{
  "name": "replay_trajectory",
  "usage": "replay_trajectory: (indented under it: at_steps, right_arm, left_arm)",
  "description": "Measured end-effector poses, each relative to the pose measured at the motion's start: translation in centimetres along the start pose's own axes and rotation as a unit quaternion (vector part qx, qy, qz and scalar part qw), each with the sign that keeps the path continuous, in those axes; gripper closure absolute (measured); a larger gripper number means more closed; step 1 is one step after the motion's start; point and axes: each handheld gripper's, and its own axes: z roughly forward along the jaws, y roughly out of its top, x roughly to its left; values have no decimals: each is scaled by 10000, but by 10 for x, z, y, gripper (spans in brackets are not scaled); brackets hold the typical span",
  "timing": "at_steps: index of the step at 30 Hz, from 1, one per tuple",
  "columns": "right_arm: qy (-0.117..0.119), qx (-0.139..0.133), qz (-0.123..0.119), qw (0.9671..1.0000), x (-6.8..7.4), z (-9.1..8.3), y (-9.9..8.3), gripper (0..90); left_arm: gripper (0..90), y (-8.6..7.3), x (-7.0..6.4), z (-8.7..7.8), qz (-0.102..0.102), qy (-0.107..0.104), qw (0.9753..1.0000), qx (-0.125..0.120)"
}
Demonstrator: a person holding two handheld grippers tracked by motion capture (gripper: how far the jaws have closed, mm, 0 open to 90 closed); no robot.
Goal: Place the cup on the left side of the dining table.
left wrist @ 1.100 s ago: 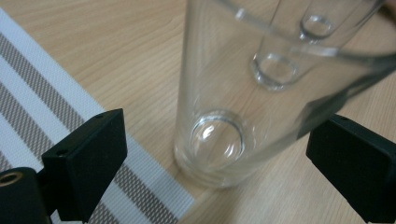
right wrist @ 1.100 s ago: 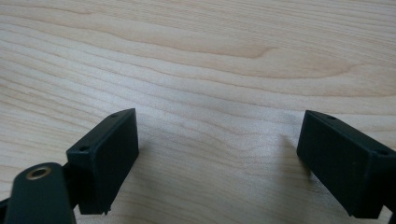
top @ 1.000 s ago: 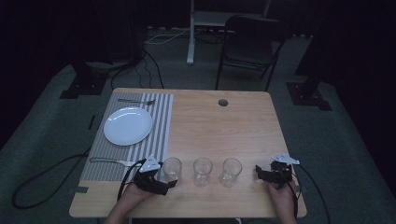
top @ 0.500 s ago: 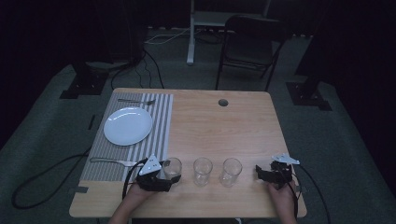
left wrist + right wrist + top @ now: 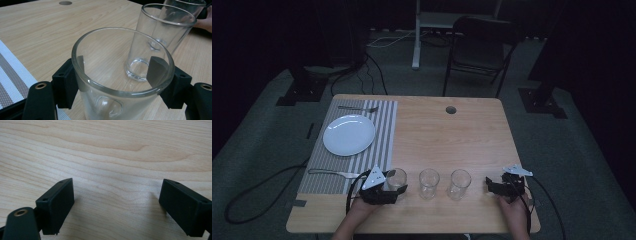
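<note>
Nearest the person, along the front edge of the wooden tabletop [image 5: 472, 135], the left hand-held gripper [image 5: 388, 191] has its two black jaws closed against either side of a clear drinking glass [image 5: 120, 75], grasping it. That glass stands upright at the left end of a row of three, just beside the right edge of a grey striped placemat [image 5: 377, 130]. A second glass [image 5: 429, 182] stands near it in the middle, and a third glass [image 5: 459, 183] at the right end. Just right of the third glass, the right hand-held gripper [image 5: 493, 186] rests low over bare wood, jaws spread wide apart with nothing between them. On the placemat, a knife [image 5: 332, 173] lies near the front, a white plate [image 5: 349, 135] sits farther back, and a fork [image 5: 358, 108] lies beyond it. Behind the tabletop stands a dark folding chair [image 5: 479, 47].
</note>
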Motion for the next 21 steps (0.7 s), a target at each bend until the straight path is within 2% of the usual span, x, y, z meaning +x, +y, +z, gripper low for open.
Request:
replay_trajectory:
  at_steps: [3,7,10,13,14,17,21]
  right_arm:
    - [1,1,-1,10000,0,0,0,123]
    - [-1,0,0,10000,0,0,0,123]
    - [0,0,-1,10000,0,0,0,123]
    - [1,1,-1,10000,0,0,0,123]
    - [1,1,0,10000,0,0,0,123]
    - [1,0,-1,10000,0,0,0,123]
    - [-1,1,1,10000,0,0,0,124]
  left_arm:
    - [285,0,1,-1,-65,45,10000,-60]
    - [292,2,1,-1,-19,132,9999,-58]
    - [293,3,1,-1,-39,120,9999,-45]
    - [293,5,2,-2,-86,-25,10000,-17]
    - [294,5,2,-2,-46,-38,10000,-1]
    - [293,7,0,-2,24,-15,10000,40]
    - [293,10,3,-6,-43,8,10000,-16]
